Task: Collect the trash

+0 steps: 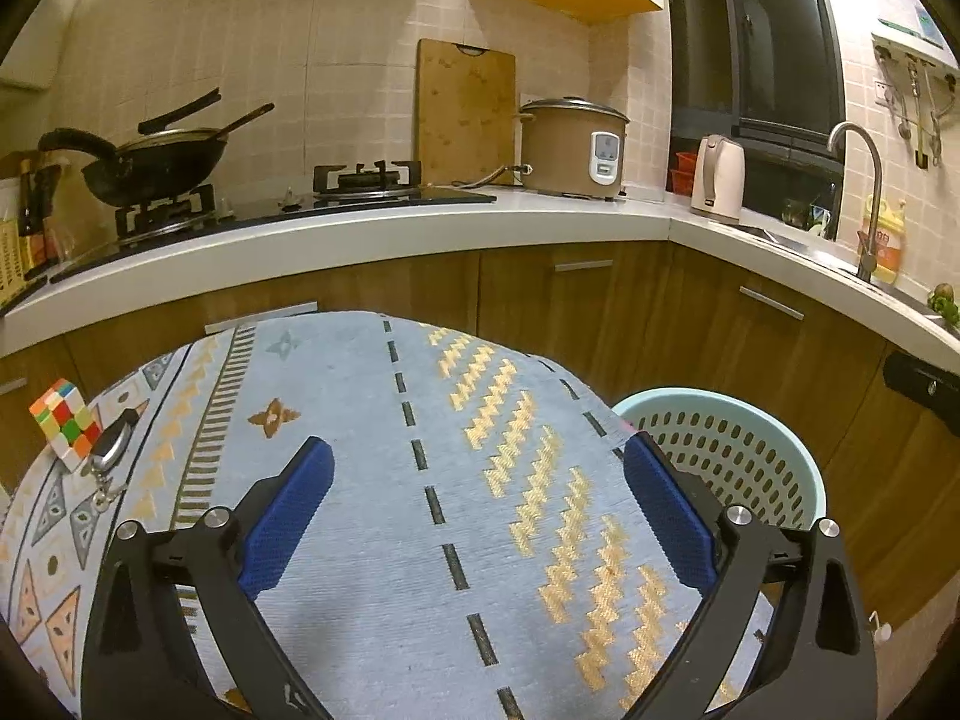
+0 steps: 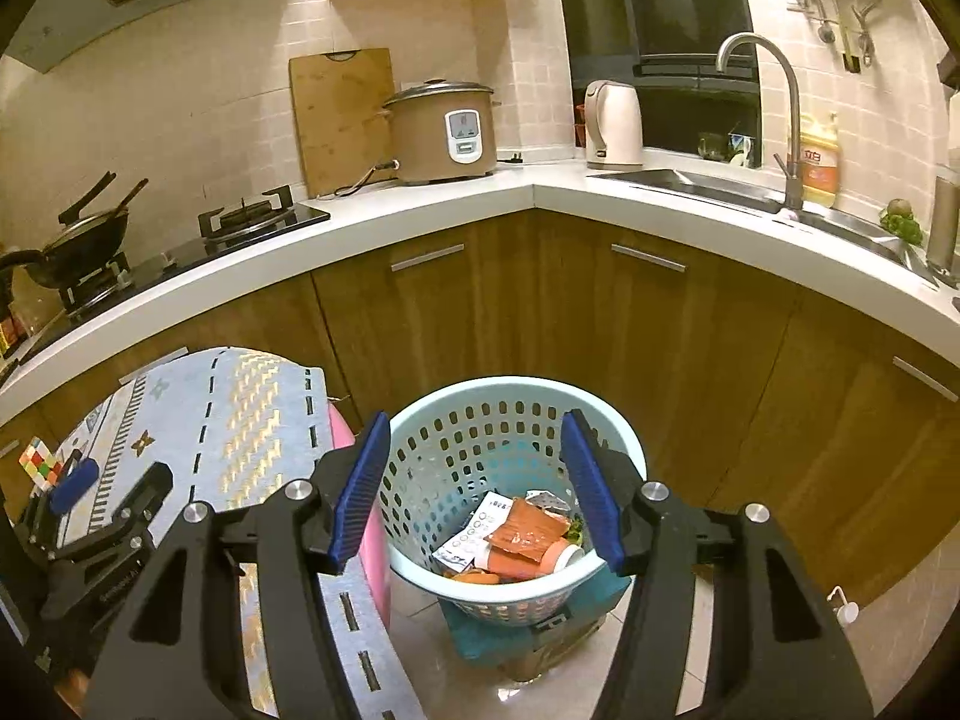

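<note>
A pale blue perforated basket [image 2: 420, 420] stands on the floor right of the table; it also shows in the left wrist view [image 1: 774, 420]. Inside lie an orange wrapper [image 2: 528, 531], a white printed packet [image 2: 474, 534] and other scraps. My right gripper [image 2: 474, 492] is open and empty, held above the basket's mouth. My left gripper [image 1: 477, 504] is open and empty above the patterned tablecloth [image 1: 360, 396]; it also shows at the left of the right wrist view [image 2: 90, 492].
A Rubik's cube [image 1: 63, 423] and a key bunch [image 1: 108, 456] lie at the table's left edge. A kitchen counter [image 1: 420, 222] curves behind with wok, stove, cutting board, rice cooker [image 2: 447, 132], kettle and sink [image 2: 720, 186]. Wooden cabinets stand below.
</note>
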